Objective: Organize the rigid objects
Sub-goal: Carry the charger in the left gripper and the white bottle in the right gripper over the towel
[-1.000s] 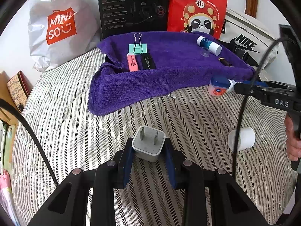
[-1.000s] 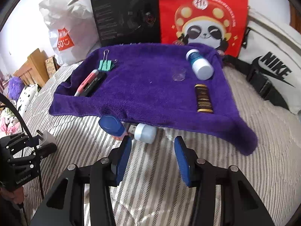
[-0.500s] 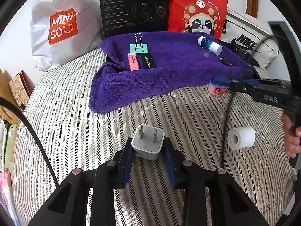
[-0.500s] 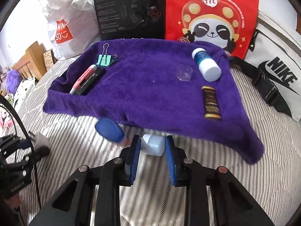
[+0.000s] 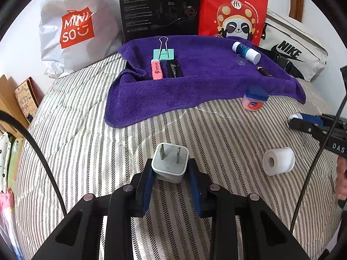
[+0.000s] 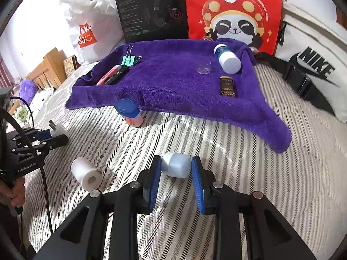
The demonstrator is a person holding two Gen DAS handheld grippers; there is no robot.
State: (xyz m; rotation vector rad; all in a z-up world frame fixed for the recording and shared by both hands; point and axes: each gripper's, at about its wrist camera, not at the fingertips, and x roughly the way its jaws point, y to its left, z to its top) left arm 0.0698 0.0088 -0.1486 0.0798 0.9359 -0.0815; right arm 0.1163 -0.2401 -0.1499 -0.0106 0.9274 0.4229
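The left hand-held gripper [image 5: 170, 174] pinches a white square wall charger with two metal prongs [image 5: 169, 165] between its blue pads, the prongs pointing away from the camera, above the striped bed cover [image 5: 86, 151]. The right hand-held gripper [image 6: 176, 169] is closed around a small pale blue cylindrical container [image 6: 177, 165], which lies crosswise between the two blue pads and touches both. On the bed near the left gripper lies a white roll of tape [image 6: 87, 176] on its side. A little farther, at the near edge of the purple towel [image 6: 173, 82], stands a small jar with a blue lid and pinkish body [image 6: 130, 113]. On the towel, at the far left, a mint green binder clip [image 5: 163, 53], a pink highlighter [image 5: 156, 70] and a black flat case [image 5: 174, 69] lie close together. At the far right are a white bottle with blue label [image 6: 226, 58] on its side, a small clear plastic cup [image 6: 203, 66] just beside it, and a dark brown tube [image 6: 227, 86] nearer.
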